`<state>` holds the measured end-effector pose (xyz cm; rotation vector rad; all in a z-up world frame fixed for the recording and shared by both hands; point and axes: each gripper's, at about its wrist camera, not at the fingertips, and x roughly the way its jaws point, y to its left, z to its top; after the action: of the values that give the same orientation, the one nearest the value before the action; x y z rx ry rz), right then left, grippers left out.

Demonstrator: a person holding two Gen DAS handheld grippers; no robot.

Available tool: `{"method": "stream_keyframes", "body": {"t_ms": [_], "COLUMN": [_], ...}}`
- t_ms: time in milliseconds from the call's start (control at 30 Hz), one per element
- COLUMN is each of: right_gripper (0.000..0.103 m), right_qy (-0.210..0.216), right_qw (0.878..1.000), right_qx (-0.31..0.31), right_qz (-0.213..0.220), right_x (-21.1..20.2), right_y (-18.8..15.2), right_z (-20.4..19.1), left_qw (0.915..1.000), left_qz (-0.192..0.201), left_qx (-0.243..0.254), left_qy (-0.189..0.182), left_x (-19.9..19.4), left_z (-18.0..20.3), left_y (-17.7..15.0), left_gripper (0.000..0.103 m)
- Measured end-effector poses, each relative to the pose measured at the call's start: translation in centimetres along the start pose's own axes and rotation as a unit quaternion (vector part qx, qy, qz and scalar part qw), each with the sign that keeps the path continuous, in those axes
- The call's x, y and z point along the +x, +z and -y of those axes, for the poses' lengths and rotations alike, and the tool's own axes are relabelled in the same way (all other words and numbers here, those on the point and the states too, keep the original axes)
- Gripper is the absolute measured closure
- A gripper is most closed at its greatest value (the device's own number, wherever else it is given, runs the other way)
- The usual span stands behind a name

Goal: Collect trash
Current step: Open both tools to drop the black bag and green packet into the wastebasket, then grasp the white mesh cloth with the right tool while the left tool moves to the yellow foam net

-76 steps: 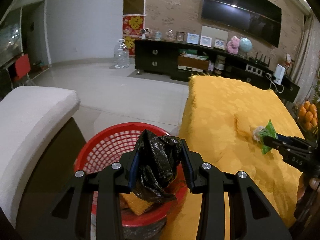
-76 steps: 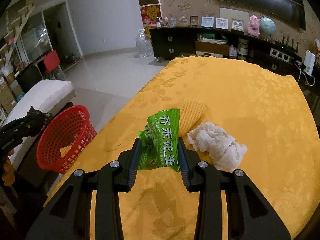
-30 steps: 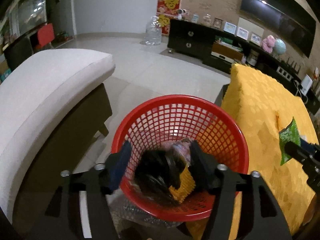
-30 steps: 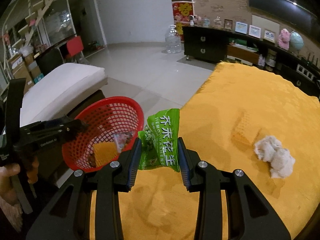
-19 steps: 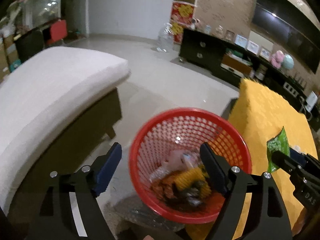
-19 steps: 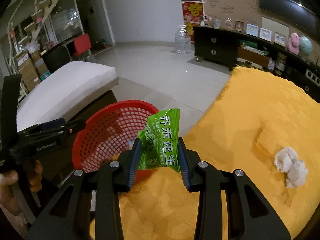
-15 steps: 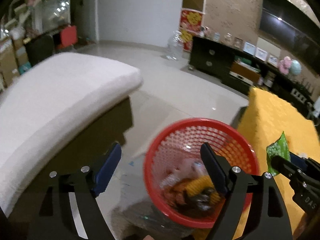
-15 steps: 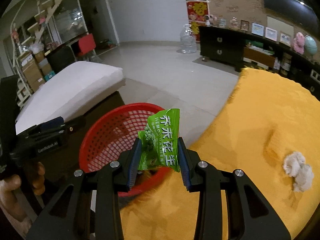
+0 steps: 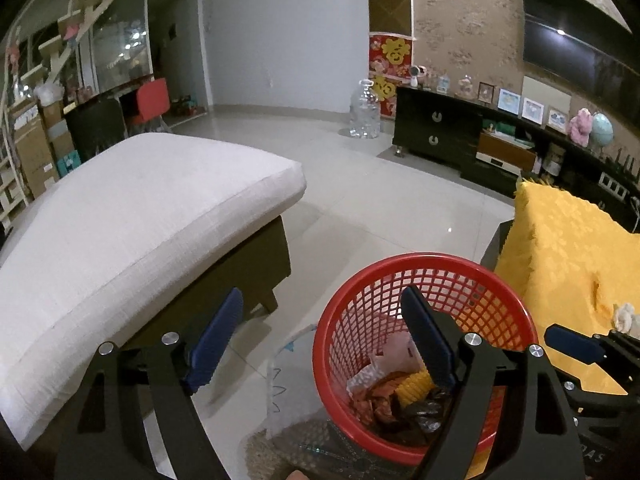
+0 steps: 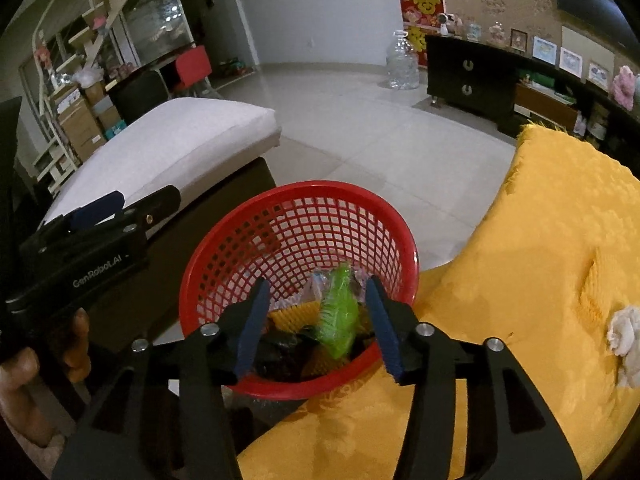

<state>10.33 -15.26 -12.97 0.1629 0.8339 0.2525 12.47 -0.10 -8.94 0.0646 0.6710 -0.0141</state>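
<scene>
A red mesh basket stands on the floor beside the yellow-clothed table. It holds a black bag, yellow foam net and wrappers. A green snack packet is blurred, dropping into the basket between my right gripper's open jaws. My left gripper is open and empty, left of and above the basket; it also shows in the right wrist view. A white crumpled tissue and a yellow foam net lie on the table.
A white-cushioned sofa stands left of the basket. A clear plastic bag lies on the floor by the basket. A dark TV cabinet and a water jug stand at the far wall across tiled floor.
My right gripper moved over the basket and opened, letting go of the green packet, which now falls in. My left gripper, open after dropping the black bag, drew back to the left.
</scene>
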Motion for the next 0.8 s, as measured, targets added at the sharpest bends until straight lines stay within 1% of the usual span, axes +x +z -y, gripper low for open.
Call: {"method": "stream_keyframes", "body": {"t_ms": [133, 300, 433, 667, 733, 800], "right_gripper": [0.048, 0.045, 0.043, 0.039, 0.037, 0.034], "right_qy": [-0.009, -0.04, -0.063, -0.116, -0.125, -0.134], "right_qw": [1.0, 0.999, 0.998, 0.993, 0.991, 0.989], "right_qx": [0.003, -0.008, -0.004, 0.009, 0.02, 0.043], "right_qz": [0.005, 0.01, 0.018, 0.036, 0.041, 0.049], "right_x": [-1.3, -3.7, -6.0, -10.2, -10.9, -12.0], "right_y": [-0.6, -1.7, -2.4, -4.2, -4.4, -4.8], "right_z": [0.8, 2.5, 4.6, 8.8, 10.0, 11.7], "left_qw": [1.0, 0.9999, 0.9998, 0.9994, 0.9993, 0.9991], "left_qz": [-0.001, 0.0, 0.002, 0.0, -0.001, -0.001], "left_qx": [-0.001, 0.003, 0.011, 0.022, 0.024, 0.029], "left_qy": [-0.004, -0.01, -0.015, -0.025, -0.028, -0.031], "left_x": [0.1, 0.0, -0.2, -0.3, -0.3, -0.4], "left_z": [0.0, 0.5, 1.3, 2.7, 3.2, 3.8], "left_y": [0.0, -0.1, -0.3, -0.6, -0.7, -0.8], "left_gripper": [0.024, 0.024, 0.024, 0.022, 0.022, 0.022]}}
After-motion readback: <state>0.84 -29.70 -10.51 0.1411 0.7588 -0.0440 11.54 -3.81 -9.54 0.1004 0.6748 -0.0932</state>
